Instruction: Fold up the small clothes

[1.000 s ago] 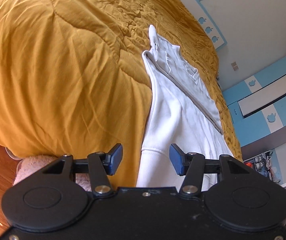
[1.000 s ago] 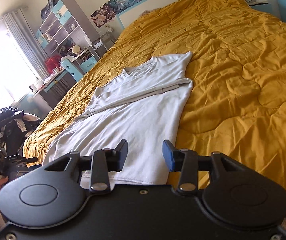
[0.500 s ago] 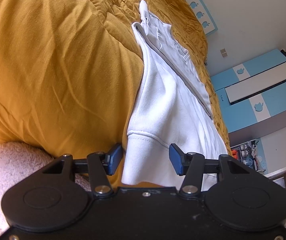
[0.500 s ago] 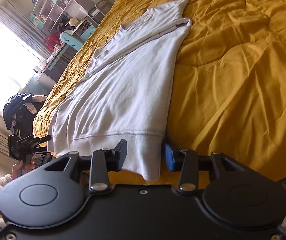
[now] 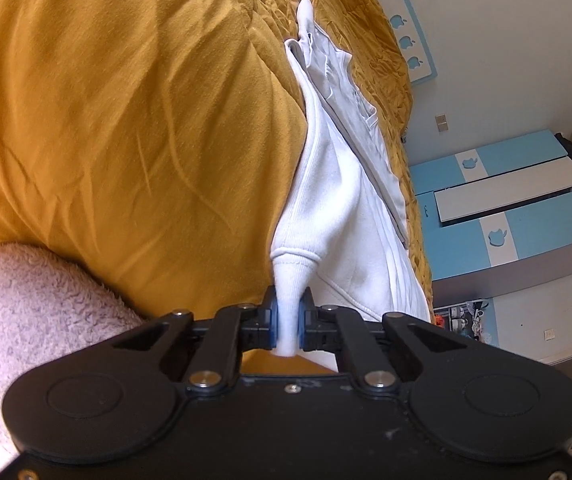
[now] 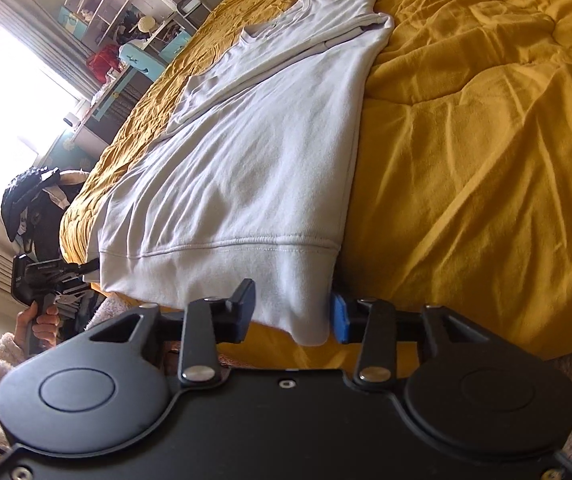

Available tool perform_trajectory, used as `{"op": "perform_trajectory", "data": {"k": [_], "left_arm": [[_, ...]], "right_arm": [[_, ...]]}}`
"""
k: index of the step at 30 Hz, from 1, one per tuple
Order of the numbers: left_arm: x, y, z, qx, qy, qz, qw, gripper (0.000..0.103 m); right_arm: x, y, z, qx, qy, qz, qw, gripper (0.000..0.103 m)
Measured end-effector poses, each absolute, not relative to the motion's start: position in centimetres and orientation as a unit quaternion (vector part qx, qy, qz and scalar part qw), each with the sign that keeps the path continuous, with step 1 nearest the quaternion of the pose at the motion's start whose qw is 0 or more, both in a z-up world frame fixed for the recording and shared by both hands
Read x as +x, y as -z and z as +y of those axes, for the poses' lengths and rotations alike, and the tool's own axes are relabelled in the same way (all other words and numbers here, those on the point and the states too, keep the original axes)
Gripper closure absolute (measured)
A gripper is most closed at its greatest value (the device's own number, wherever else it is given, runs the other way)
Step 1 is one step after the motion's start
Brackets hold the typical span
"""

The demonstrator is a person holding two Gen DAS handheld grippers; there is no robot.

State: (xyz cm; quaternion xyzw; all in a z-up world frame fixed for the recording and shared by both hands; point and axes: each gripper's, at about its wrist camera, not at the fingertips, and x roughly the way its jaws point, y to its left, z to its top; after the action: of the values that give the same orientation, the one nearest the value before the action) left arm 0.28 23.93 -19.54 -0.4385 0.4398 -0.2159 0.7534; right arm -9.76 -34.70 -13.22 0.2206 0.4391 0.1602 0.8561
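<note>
left gripper (image 5: pixel 288 322) clamped on the near-left hem corner of the white sweatshirt (image 5: pixel 338 208), fabric bunched into a tight cone between the blue pads (image 5: pixel 271 322). jaws closing per motion, pads already pressing cloth

right gripper (image 6: pixel 292 316) jaws closing, near-right hem corner sits between them; right pad touching the fabric edge, left pad apart from it, so no grip there

sweatshirt lies flat on the yellow quilt (image 6: pixel 486 120), hem hanging over the near edge of the bed, sleeves folded across the chest, collar at the far end

left gripper also visible in the right wrist view (image 6: pixel 42 276), at the other hem corner, a hand (image 6: pixel 40 322) on its handle

far side: blue-white wardrobe (image 5: pixel 502 208), shelving unit (image 6: pixel 126 12) by the bright window
</note>
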Motion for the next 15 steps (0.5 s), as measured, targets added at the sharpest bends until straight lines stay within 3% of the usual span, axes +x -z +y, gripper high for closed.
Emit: {"op": "perform_trajectory", "data": {"k": [1,4,8,15], "left_arm": [[0.2,19.5,23.9,-0.440,0.217,0.439,0.753,0.099],[-0.7,19.3,24.5,-0.450,0.220,0.435,0.748,0.101],[-1.3,18.4,25.0,-0.494,0.257,0.400,0.728,0.102],[-0.5,16.4,25.2,-0.542,0.287,0.329,0.718,0.102]], "right_arm": [[-9.7,13.1,-34.4,0.208,-0.158,0.442,0.858,0.086],[-9.9,13.1,-34.6,0.226,-0.157,0.435,0.857,0.094],[-10.2,12.5,-35.4,0.267,-0.179,0.421,0.848,0.094],[-10.5,10.3,-37.4,0.375,-0.234,0.324,0.836,0.094]]}}
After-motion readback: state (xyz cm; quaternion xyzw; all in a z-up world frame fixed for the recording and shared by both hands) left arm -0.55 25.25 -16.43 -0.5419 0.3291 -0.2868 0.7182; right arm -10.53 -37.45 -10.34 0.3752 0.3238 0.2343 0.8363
